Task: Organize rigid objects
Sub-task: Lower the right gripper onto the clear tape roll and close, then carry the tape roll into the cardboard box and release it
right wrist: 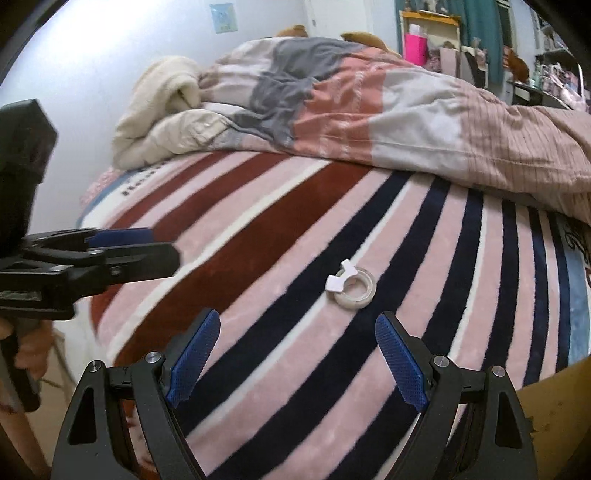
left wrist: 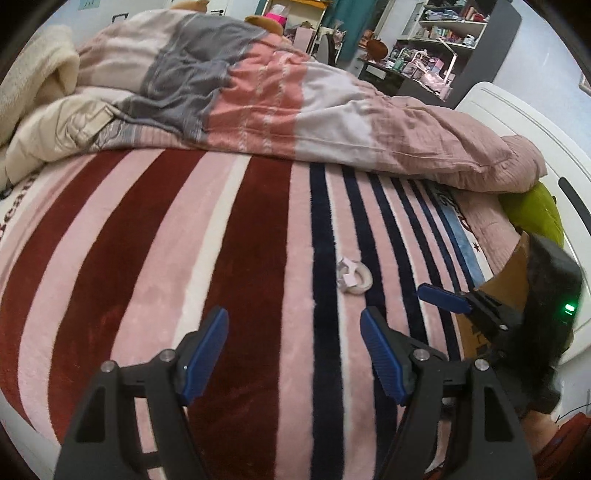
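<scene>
A bed fills both views, covered by a plush striped blanket in pink, dark red, white and navy bands. Lettering runs along the blanket's edges, partly seen and too curved or blurred to read. Farther back a rumpled quilt in grey, salmon, white and dusty pink lies bunched across the bed, with a cream fleece throw folded at its left end. Behind it the room is crowded: shelves packed with small items, a bright pink box, and a pale wall carrying a small blue-green poster whose print is illegible. A white tape roll with a white tab clipped to its rim lies flat on the blanket among the navy stripes, nothing covering it. The right gripper hangs just short of the roll, fingers spread wide and empty; the left gripper likewise stands apart with nothing between its blue pads, the roll ahead and slightly right of it. A brown cardboard box and a yellow-green cushion sit at the bed's right edge.
</scene>
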